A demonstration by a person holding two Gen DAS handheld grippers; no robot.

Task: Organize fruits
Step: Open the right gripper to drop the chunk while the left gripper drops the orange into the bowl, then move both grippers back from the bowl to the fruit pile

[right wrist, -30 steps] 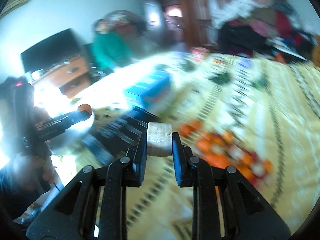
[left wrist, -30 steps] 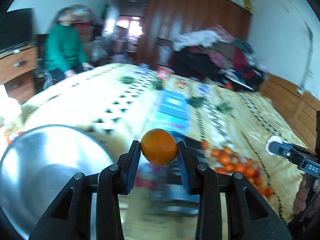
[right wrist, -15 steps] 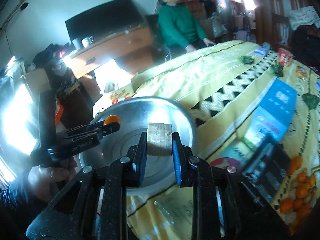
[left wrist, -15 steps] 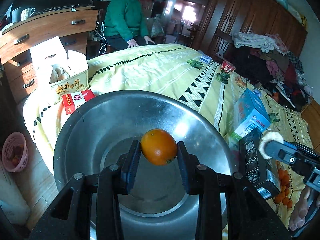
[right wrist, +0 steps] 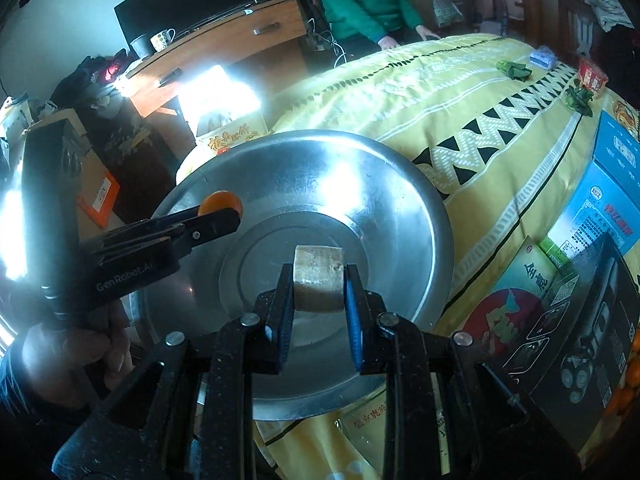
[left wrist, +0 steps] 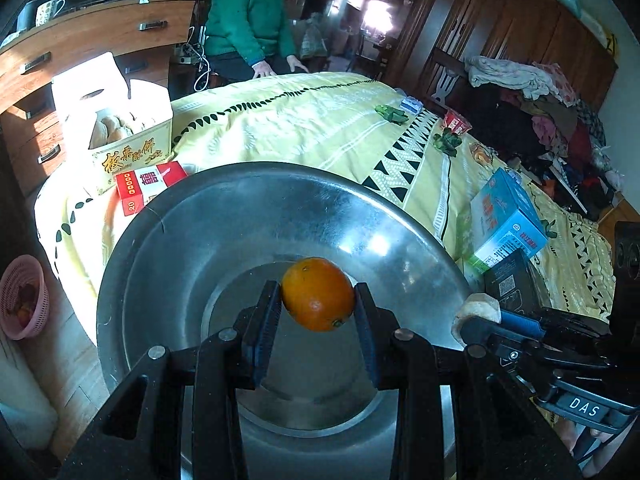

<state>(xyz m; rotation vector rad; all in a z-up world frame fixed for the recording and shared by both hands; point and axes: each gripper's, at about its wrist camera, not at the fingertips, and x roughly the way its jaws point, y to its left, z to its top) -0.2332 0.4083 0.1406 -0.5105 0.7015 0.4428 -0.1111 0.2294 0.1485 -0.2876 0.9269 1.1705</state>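
Steel basin [left wrist: 192, 248] sits on the yellow bedspread [left wrist: 320, 128], nothing in it yet. Step in hand, as I read it: drop-off of two fruits.

Left hand-held gripper [left wrist: 318, 320] is clamped on an orange [left wrist: 318, 294], held over the flat bottom of the basin, not touching it. Right hand-held gripper [right wrist: 318, 292] is clamped on a pale tan chunk [right wrist: 319, 278], flat-cut on top, maybe a peeled fruit piece, can't tell which kind; also held over the basin centre.

Next move probably: lower each a bit, part the fingers, let go one at a time so the orange doesn't roll into the chunk. Basin wall is shallow and slick, so release low.

Right of the basin: blue carton [left wrist: 506, 220], black box [right wrist: 592, 340], and a few more oranges [right wrist: 628, 384] at the frame edge, still to fetch.

Versus half a second ago: both grippers have closed in on the basin; it fills more of each view. Grips unchanged.
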